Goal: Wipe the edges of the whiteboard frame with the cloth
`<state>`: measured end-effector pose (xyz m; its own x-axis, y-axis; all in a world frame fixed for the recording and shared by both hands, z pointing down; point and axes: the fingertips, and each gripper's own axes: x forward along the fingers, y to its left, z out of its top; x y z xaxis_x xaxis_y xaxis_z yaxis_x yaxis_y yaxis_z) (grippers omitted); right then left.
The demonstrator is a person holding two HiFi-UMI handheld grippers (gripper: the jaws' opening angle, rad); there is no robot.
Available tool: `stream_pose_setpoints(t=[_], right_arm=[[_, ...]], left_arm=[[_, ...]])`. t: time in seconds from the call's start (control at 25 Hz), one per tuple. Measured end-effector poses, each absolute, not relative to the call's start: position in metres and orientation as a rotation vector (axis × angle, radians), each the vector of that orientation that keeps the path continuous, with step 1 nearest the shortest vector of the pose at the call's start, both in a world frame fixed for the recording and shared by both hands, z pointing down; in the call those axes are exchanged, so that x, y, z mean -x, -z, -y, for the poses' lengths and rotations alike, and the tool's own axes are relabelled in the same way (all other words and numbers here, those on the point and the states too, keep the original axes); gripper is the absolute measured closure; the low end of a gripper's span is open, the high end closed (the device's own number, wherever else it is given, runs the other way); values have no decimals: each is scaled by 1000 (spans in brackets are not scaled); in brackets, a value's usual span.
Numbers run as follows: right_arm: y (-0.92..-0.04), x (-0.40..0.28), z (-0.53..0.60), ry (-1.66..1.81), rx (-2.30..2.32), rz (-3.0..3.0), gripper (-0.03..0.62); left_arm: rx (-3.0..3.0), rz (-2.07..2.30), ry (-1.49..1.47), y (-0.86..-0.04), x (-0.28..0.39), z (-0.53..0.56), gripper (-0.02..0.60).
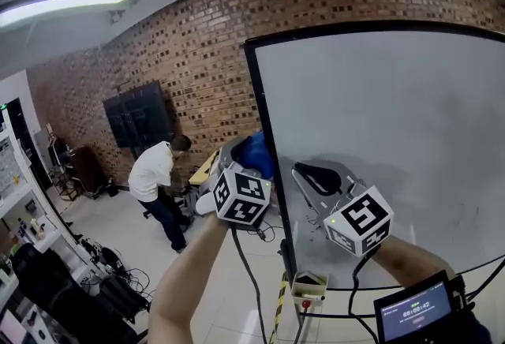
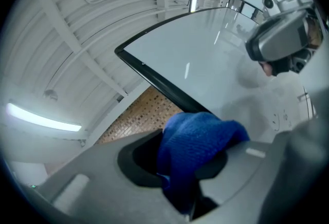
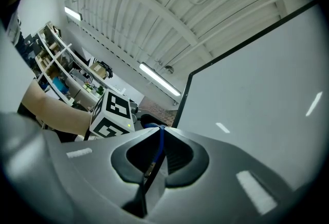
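Cloth [image 2: 198, 141] is clamped in left gripper [image 2: 193, 176], whiteboard frame [image 2: 154, 80] just beyond its jaws; right gripper [image 3: 154, 153] is clenched empty. Contact probably needed next.

Wrist screen [image 1: 416, 311]: a row of green digits is shown, too small to be read for certain
Left marker cube [image 1: 241, 196], right marker cube [image 1: 359, 220]: only black-and-white square patterns are borne, no letters
Elsewhere: no legible text is found

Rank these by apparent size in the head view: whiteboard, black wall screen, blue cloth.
Largest to smallest:
1. whiteboard
2. black wall screen, far off, so it looks shrunken
3. blue cloth, near the camera yet smallest
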<state>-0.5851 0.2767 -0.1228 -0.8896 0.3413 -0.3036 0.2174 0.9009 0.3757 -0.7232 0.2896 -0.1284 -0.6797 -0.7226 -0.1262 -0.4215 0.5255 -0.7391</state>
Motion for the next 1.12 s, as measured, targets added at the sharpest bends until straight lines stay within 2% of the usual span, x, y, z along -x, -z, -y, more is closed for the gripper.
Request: stream_pose_setpoints(t=[0.72,0.92,1.12], right_arm=[[169,579,-256,-579,-386,-2635,568],[151,602,-283,-569,-445,-2571,568],[193,575,-252,-650,-367,-2574,568]], left_arm=[[935,-2284,954,173,716,-264,479],[845,-2269,1053,160,742,-304,479],[833,-2258,1053,199,717,-288,479]])
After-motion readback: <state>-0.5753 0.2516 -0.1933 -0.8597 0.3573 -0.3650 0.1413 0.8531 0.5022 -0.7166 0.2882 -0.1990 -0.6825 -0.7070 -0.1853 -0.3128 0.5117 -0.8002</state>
